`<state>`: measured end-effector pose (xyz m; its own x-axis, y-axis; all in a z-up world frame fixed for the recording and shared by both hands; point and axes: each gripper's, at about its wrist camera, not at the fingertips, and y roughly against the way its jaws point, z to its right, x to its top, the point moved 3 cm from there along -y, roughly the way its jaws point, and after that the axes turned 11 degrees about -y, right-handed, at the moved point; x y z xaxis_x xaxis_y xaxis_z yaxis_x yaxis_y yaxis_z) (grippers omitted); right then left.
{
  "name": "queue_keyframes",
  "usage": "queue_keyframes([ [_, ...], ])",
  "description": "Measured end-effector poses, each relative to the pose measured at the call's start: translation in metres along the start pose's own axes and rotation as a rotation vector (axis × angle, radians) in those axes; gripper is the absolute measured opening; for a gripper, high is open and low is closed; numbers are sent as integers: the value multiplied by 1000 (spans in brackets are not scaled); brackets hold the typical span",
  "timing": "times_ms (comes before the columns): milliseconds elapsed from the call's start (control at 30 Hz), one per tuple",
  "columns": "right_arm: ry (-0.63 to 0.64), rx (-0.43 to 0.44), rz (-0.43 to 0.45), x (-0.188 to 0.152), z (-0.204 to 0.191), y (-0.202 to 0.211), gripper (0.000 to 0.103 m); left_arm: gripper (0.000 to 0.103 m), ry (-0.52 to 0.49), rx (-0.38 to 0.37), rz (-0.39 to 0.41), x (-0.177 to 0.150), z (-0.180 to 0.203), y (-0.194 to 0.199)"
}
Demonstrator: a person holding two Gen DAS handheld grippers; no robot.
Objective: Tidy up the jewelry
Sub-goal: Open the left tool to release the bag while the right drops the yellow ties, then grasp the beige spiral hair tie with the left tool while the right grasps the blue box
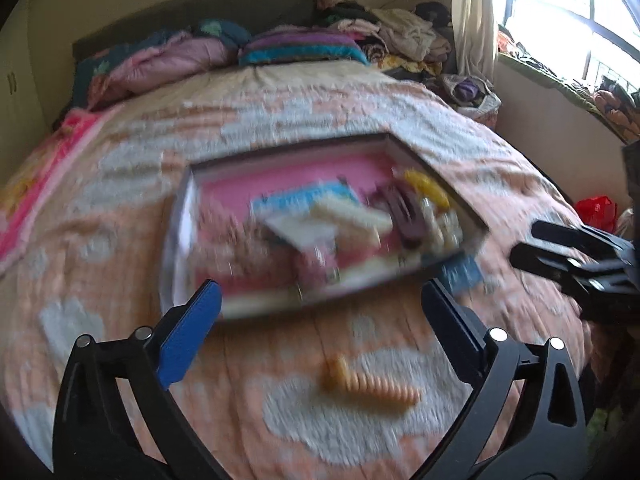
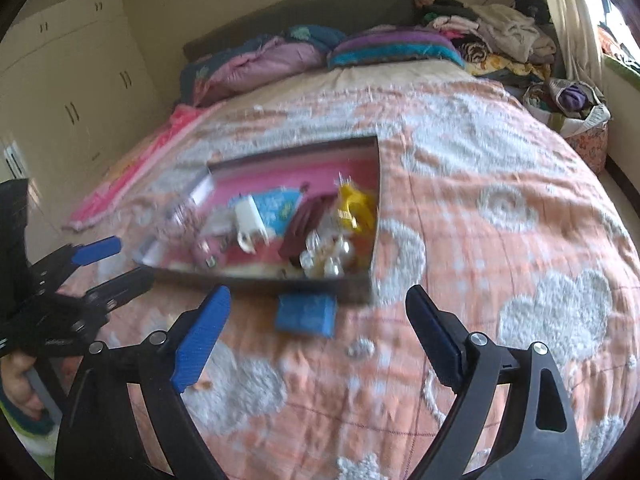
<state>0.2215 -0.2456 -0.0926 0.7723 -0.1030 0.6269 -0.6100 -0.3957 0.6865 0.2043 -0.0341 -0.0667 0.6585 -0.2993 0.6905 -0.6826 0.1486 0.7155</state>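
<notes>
— So, what are your hands doing?

— My left gripper [image 1: 320, 332] stands wide, nothing between its blue pads. My right gripper [image 2: 318, 332] is spread wide too and holds nothing. Both point down at a slant over the bedspread [image 2: 500, 184].

— Where is the jewelry?

— Most of it sits in a shallow box [image 1: 182, 216] with a pink floor, lying on the bedspread just ahead of both grippers. From my left gripper the box's near edge is right past the fingertips. Inside, toward the right end, I make out a dark red hair clip [image 1: 402, 210], something yellow [image 1: 426, 186] behind it, and a heap of pale shiny pieces [image 2: 330, 256] at the near right corner. A light blue card [image 1: 304, 200] and a white piece [image 1: 344, 216] lie nearer the middle. It is all blurred, so I cannot name the small bits.

— Anything outside the box?

— Yes. A string of orange beads [image 1: 372, 384] lies on the bedspread between my left gripper's fingers, nearer than the box. A small blue pouch [image 2: 306, 314] lies just this side of the box's near edge, between my right gripper's fingertips, and a small silvery thing [image 2: 360, 348] rests a little closer to me.

— Can each gripper see the other?

— Yes, my right one is off to the right of my left, and my left one off to the left of my right.
</notes>
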Motion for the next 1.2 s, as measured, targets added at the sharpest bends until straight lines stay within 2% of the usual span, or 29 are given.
queue_keyframes([
  [100, 0, -8, -47, -9, 4, -17, 88, 93, -42, -29, -27, -25, 14, -2],
  [300, 38, -30, -104, -19, -6, -54, 86, 93, -110, -71, -81, -52, 34, -17],
  [400, 55, -50, -117, -21, -7, -69, 68, 93, -145, -67, -90, -57, 42, -27],
  [467, 56, -63, -116, -21, -5, -69, 47, 93, -157, -67, -97, -59, 46, -35],
  [500, 44, -47, -112, -21, -4, -67, 45, 93, -164, -61, -93, -60, 48, -38],
  [567, 16, -29, -85, -21, 0, -52, 45, 93, -178, -51, -91, -61, 51, -44],
  [667, -8, -23, -34, -21, 4, -24, 45, 72, -165, -60, -89, -63, 55, -50],
  [767, -40, -16, 13, -23, 12, 4, 45, 66, -168, -62, -89, -60, 58, -49],
  [867, -70, -9, 52, -25, 21, 32, 45, 65, -141, -83, -89, -56, 56, -47],
  [1000, -95, -7, 111, -25, 27, 68, 45, 65, -123, -93, -40, -43, 57, -27],
  [1200, -69, 0, 220, -18, 12, 116, 45, 65, -68, -81, 32, -16, 37, 12],
])
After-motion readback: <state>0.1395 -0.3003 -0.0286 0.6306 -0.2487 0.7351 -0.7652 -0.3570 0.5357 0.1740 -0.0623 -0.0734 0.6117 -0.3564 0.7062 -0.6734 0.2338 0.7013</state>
